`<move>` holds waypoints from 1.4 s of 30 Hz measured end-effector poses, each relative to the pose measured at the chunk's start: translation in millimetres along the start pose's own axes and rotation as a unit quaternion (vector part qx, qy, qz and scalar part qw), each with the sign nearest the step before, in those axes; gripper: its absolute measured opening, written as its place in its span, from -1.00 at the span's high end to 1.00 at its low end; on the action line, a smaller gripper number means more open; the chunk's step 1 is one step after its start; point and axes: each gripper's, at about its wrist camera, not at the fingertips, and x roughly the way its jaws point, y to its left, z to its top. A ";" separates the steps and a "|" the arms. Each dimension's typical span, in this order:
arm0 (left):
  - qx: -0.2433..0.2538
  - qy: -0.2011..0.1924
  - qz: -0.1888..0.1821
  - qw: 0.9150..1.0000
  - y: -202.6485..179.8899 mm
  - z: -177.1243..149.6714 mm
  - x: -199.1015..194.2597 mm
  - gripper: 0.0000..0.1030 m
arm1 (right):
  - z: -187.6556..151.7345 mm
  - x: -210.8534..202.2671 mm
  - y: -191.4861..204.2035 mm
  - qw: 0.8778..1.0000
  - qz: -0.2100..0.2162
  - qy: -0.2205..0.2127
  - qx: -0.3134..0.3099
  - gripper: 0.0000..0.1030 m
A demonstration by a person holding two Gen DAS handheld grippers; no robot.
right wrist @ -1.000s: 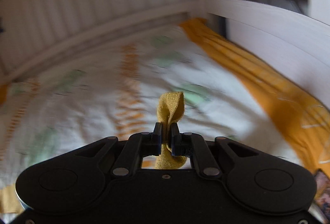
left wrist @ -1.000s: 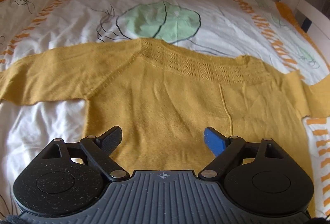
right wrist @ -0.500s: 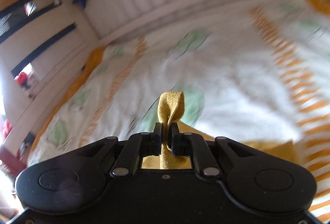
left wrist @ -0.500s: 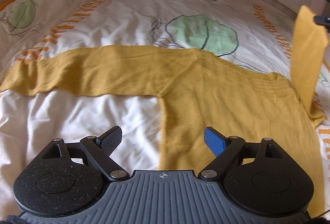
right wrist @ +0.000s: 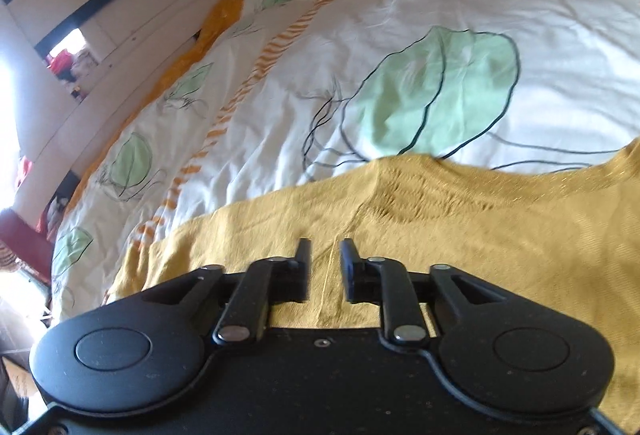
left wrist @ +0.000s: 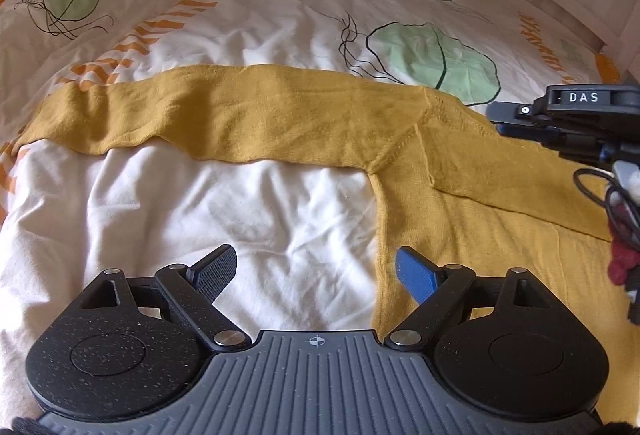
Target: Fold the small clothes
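Note:
A mustard yellow knit sweater [left wrist: 472, 203] lies flat on the bed. Its left sleeve [left wrist: 208, 115] stretches out to the left. Its right sleeve [left wrist: 516, 171] is folded across the chest. My left gripper [left wrist: 316, 269] is open and empty, hovering over the bedding beside the sweater's left side edge. My right gripper [right wrist: 325, 255] is open a little and empty, just above the sweater [right wrist: 460, 227] near the neckline; it also shows at the right edge of the left wrist view [left wrist: 568, 115].
The bed has a white duvet [left wrist: 248, 219] with green leaf prints [left wrist: 432, 63] and orange stripes [left wrist: 192, 11]. A white slatted bed frame [right wrist: 132, 47] runs around it. A cable and a dark red item [left wrist: 622, 263] hang at the right edge.
My right gripper carried the right sleeve over the body, laid it down and opened. My left gripper moved left, toward the sweater's left edge.

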 end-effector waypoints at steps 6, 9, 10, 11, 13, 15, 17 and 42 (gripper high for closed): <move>0.016 -0.004 -0.014 1.000 -16.6 10.0 8.0 -0.68 | -8.9 -24.9 -19.8 0.999 -0.013 -0.036 -0.013 -0.14; 0.034 -0.011 -0.023 0.999 -31.7 17.9 13.4 -0.68 | -14.3 -50.8 -41.9 0.997 -0.044 -0.054 -0.018 -0.14; 0.041 -0.011 -0.026 0.999 -37.5 20.7 15.9 -0.64 | -16.8 -59.8 -49.4 0.996 -0.057 -0.059 -0.021 -0.14; 0.047 -0.010 -0.030 0.998 -43.3 23.5 18.0 -0.58 | -19.5 -68.8 -56.7 0.995 -0.071 -0.064 -0.025 -0.14; 0.061 -0.008 -0.043 0.997 -56.7 28.3 22.5 -0.56 | -26.0 -87.6 -71.5 0.992 -0.099 -0.077 -0.031 -0.15; 0.074 -0.010 -0.048 0.996 -68.8 32.7 26.0 -0.56 | -32.2 -105.0 -86.7 0.988 -0.122 -0.091 -0.031 -0.19; 0.089 -0.014 -0.055 0.994 -80.4 36.4 31.6 -0.51 | -36.8 -121.5 -101.7 0.984 -0.142 -0.104 -0.026 -0.20; 0.041 0.006 -0.077 0.996 -104.4 66.5 104.2 0.87 | -41.9 -179.2 -212.5 0.952 -0.264 -0.143 0.061 -0.42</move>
